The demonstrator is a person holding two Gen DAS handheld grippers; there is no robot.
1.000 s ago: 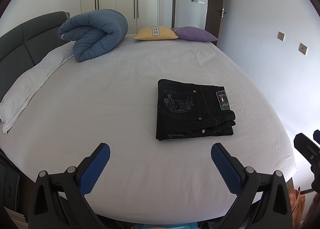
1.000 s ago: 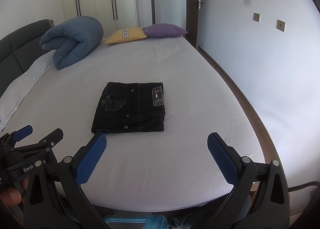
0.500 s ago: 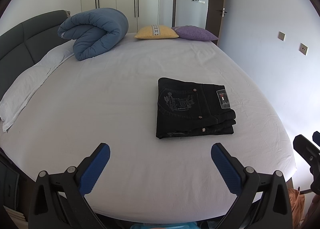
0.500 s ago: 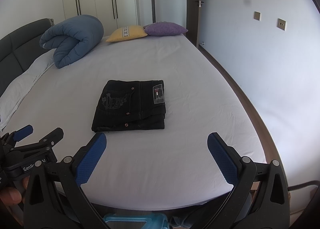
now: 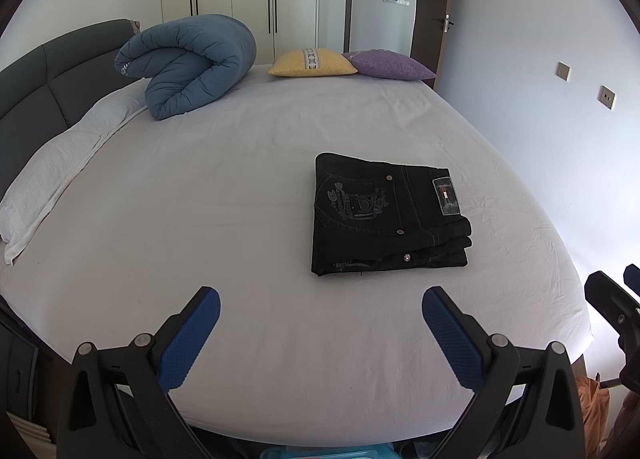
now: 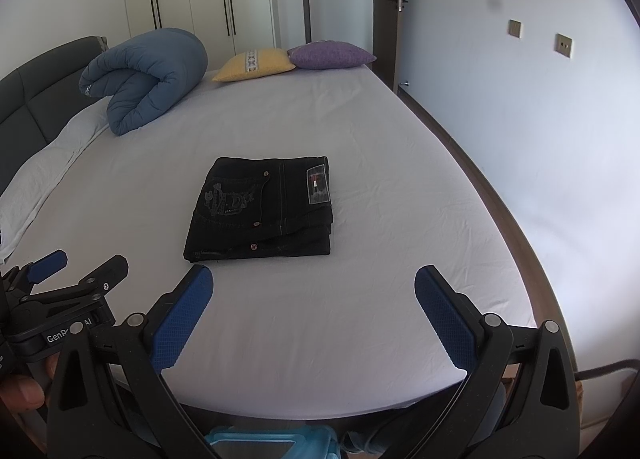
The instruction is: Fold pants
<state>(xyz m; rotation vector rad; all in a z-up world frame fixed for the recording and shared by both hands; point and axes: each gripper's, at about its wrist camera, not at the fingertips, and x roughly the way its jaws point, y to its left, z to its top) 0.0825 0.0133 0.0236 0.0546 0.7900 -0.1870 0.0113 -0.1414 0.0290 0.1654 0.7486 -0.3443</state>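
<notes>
Black jeans [image 5: 384, 215] lie folded into a compact rectangle on the white bed sheet [image 5: 224, 219], with the embroidered back pocket and a label facing up; they also show in the right wrist view [image 6: 264, 209]. My left gripper [image 5: 320, 319] is open and empty, held back over the bed's near edge, well short of the jeans. My right gripper [image 6: 314, 299] is open and empty too, just in front of the jeans. The left gripper also shows at the left edge of the right wrist view [image 6: 76, 271].
A rolled blue duvet [image 5: 188, 63] lies at the far left by the dark headboard [image 5: 36, 87]. A yellow cushion [image 5: 312, 63] and a purple cushion [image 5: 388, 65] sit at the far end. A wall [image 6: 540, 119] runs along the right side of the bed.
Both grippers have drifted back very slightly. The jeans have not moved and both grippers stay open.
</notes>
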